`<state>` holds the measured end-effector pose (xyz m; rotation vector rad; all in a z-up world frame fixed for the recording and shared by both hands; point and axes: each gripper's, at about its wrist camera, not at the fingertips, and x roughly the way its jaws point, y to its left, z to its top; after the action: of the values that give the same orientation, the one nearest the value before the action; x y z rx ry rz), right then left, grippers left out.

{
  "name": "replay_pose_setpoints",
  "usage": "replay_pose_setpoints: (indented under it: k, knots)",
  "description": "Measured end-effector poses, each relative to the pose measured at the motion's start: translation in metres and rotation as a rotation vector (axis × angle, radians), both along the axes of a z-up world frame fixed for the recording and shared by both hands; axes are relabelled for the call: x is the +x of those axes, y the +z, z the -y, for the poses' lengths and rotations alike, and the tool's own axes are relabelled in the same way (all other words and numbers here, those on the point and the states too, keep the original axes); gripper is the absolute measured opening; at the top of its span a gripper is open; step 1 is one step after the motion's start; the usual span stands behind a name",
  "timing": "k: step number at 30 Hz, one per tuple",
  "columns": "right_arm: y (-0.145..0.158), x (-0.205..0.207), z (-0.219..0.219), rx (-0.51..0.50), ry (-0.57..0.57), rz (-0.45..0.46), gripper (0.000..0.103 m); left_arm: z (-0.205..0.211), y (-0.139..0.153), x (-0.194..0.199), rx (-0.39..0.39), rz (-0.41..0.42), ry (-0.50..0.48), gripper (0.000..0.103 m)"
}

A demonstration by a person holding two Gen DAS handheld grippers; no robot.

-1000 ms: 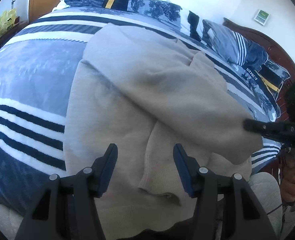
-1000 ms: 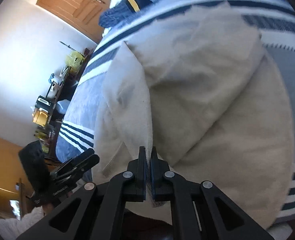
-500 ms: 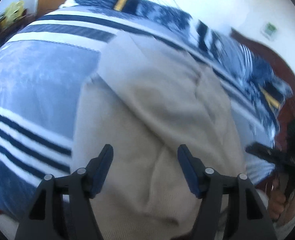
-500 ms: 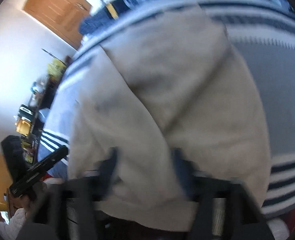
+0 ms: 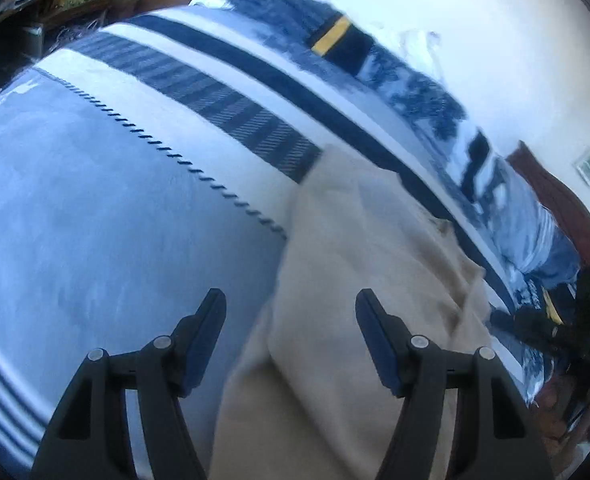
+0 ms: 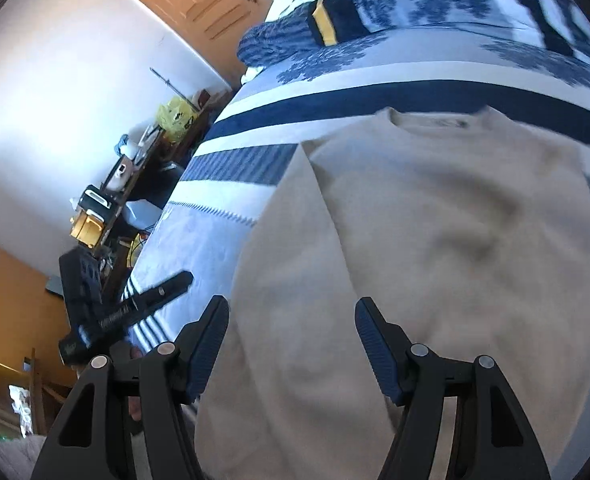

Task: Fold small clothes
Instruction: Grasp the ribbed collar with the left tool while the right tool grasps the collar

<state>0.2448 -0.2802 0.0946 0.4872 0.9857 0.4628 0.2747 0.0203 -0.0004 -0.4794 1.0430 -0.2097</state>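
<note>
Both grippers spread, nothing between the pads.

Right gripper (image 6: 291,344): jaws have just been opening, no cloth in them now. The beige sweater (image 6: 435,240) lies flat on the bed (image 6: 215,248) directly under and ahead of it, neckline at the far end from the gripper. One sleeve is folded in over the body, its edge running as a diagonal line from the far-left shoulder down toward the gripper. Fabric passes beneath both fingers; contact can't be judged, frame is motion-blurred.

Left gripper (image 5: 291,340): jaws spread and not pinching anything; they widened slightly a moment ago. It hangs over the sweater's (image 5: 355,320) left edge. The left finger (image 5: 205,336) is above bare grey-blue bedspread (image 5: 95,220), the right finger above beige cloth. The garment runs away to the right and forward of this gripper.

Each gripper shows in the other's view: left one low-left of the right gripper, off the bed edge; right one far right of the left gripper, blurred.

Patterned blue bedding (image 6: 375,20) piled beyond the sweater.
</note>
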Motion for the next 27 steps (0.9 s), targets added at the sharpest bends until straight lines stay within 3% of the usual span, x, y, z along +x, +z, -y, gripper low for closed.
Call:
replay_pose_setpoints:
  k: [2,5,10,17,21,23,25,27]
  knots:
    - [-0.005,0.031,-0.002,-0.031,0.016,-0.004,0.069,0.001,-0.01,0.023,-0.003,-0.043,-0.011,0.066]
    - [-0.017,0.07,0.018,-0.032,-0.047,-0.052,0.069,0.005,-0.017,0.054,0.019,-0.078,-0.007,0.066]
    - [-0.025,0.065,0.094,-0.042,-0.183,-0.048,0.069,0.02,-0.014,0.114,0.062,-0.066,-0.064,0.066]
    - [-0.057,0.049,0.225,-0.089,-0.432,-0.138,0.07,0.045,-0.016,0.183,0.11,-0.113,-0.112,0.066]
    - [-0.081,0.071,0.264,-0.068,-0.466,-0.195,0.07,0.072,-0.034,0.216,0.164,-0.17,-0.178,0.066]
    - [-0.094,0.083,0.276,-0.032,-0.473,-0.216,0.07,0.079,-0.045,0.225,0.175,-0.2,-0.164,0.065]
    - [-0.107,0.092,0.28,0.049,-0.455,-0.226,0.063,0.083,-0.057,0.234,0.175,-0.232,-0.154,0.059]
    - [-0.117,0.104,0.274,-0.002,-0.438,-0.261,0.05,0.092,-0.061,0.239,0.247,-0.215,-0.155,0.05]
